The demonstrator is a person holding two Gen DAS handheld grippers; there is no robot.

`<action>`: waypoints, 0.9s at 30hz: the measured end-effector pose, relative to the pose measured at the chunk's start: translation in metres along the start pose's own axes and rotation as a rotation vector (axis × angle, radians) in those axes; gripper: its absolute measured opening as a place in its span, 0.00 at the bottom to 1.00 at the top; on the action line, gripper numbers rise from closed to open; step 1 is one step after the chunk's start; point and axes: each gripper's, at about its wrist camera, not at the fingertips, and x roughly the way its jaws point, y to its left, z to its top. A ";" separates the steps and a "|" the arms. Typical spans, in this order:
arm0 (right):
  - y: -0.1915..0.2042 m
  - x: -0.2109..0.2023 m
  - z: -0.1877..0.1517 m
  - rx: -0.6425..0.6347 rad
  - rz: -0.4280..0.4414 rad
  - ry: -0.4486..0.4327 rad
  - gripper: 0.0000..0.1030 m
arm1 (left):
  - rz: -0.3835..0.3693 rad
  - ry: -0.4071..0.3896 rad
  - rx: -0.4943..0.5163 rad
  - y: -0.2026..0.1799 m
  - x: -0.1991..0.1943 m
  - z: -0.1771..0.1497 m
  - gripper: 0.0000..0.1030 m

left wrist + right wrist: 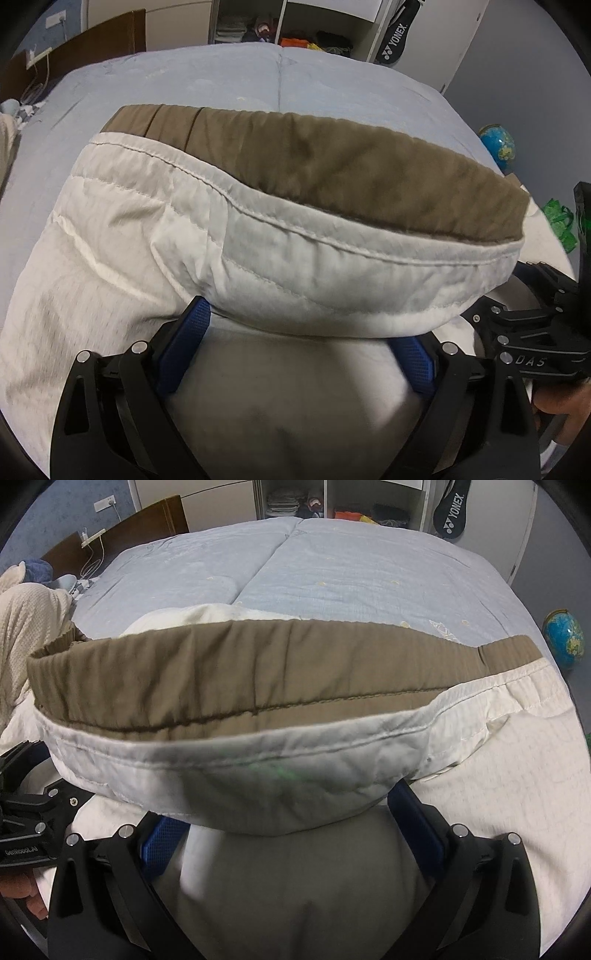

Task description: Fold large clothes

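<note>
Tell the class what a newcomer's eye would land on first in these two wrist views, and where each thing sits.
First comes the white garment with its khaki waistband, lifted close to both cameras over the pale blue bedspread. The left gripper and the right gripper each have white cloth between their blue pads. Behind, a blue globe stands to the right of the bed, and a black Yonex racket bag hangs by the wardrobe.

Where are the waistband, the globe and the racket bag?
waistband point(229, 672): right wrist view, middle of the tan band.
globe point(563, 637): right wrist view, its blue sphere.
racket bag point(397, 40): left wrist view, by the lettering.
</note>
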 end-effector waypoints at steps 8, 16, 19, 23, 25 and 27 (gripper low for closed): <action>-0.010 -0.047 0.006 0.045 0.079 -0.121 0.94 | -0.115 -0.046 -0.057 0.010 -0.036 0.025 0.73; -0.017 -0.039 0.050 0.098 0.060 -0.118 0.94 | -0.087 -0.118 -0.077 0.008 -0.039 0.040 0.74; -0.021 -0.018 0.061 0.124 0.061 -0.055 0.94 | -0.097 -0.058 -0.150 0.023 -0.022 0.036 0.78; -0.021 -0.010 0.066 0.122 0.074 -0.017 0.94 | -0.128 -0.031 -0.190 0.035 -0.014 0.034 0.79; -0.023 -0.013 0.067 0.120 0.086 -0.013 0.94 | -0.136 -0.023 -0.185 0.035 -0.018 0.034 0.79; -0.023 -0.021 0.064 0.126 0.098 -0.030 0.94 | -0.153 -0.019 -0.190 0.040 -0.021 0.034 0.80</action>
